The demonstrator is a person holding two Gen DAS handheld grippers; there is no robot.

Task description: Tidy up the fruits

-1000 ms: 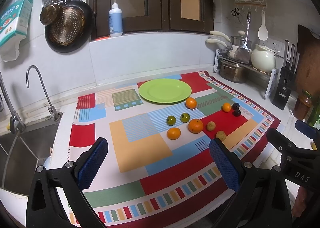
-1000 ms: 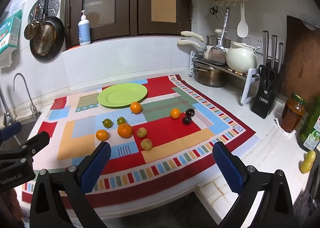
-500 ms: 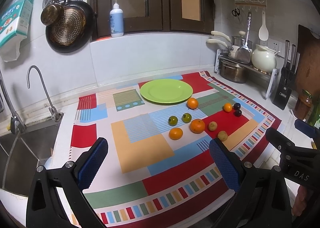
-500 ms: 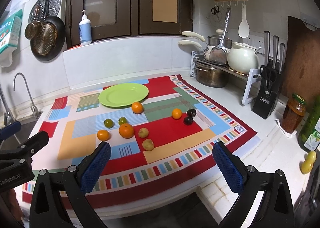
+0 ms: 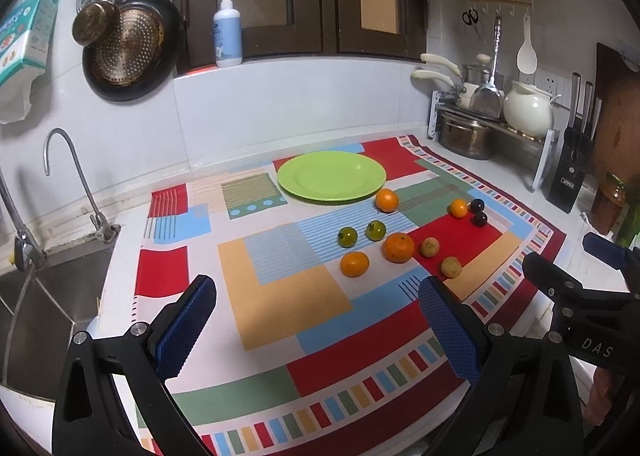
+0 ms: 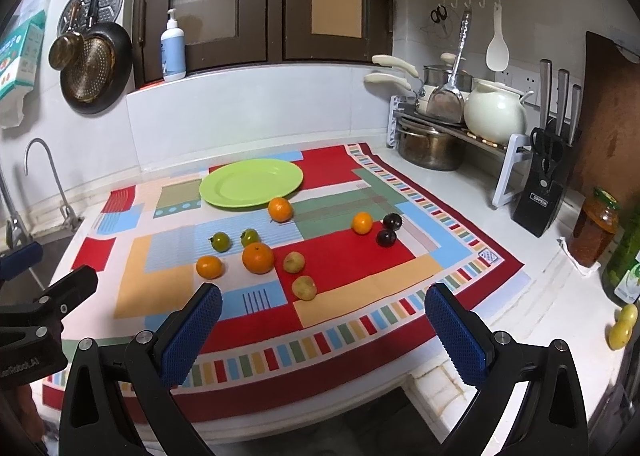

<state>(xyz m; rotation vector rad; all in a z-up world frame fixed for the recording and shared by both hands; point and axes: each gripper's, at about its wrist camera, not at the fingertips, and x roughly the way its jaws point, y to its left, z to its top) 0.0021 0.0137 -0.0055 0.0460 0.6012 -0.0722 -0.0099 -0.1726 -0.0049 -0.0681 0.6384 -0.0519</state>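
The left gripper (image 5: 316, 330) fills the bottom of its own view with both blue-padded fingers spread wide and nothing between them. The right gripper (image 6: 322, 330) does likewise, jaws wide apart and empty, low in its frame. Each view catches the other tool at an edge: the right gripper's black body at the lower right of the left view, the left one's at the lower left of the right view.

Beyond the fingers, in the middle of both frames, the fruit lies scattered on a patchwork cloth (image 5: 280, 296) of red, blue, tan and green blocks. A large orange (image 5: 398, 247) sits centre, a smaller orange (image 5: 354, 264) just left of it, two green tomatoes (image 5: 361, 234) above them, and two yellowish fruits (image 5: 440, 257) to the right. Further right, a small orange (image 5: 459, 208) lies beside two dark plums (image 5: 478, 212). Another orange (image 5: 386, 200) lies close to the rim of the green plate (image 5: 304, 185), which is bare, toward the wall.

Only the right view shows a jar with a green lid (image 6: 595, 231), a green bottle (image 6: 628, 256) and yellow fruit (image 6: 622, 326) on the white counter at its right edge. The left view shows more of the steel sink (image 5: 36, 308) under the tap (image 5: 72, 179) at the left. Pans (image 5: 128, 51) hang upper left, a pump bottle (image 5: 227, 31) stands on the sill, and a pot rack (image 6: 448, 135) and knife block (image 6: 542, 191) stand at the right.
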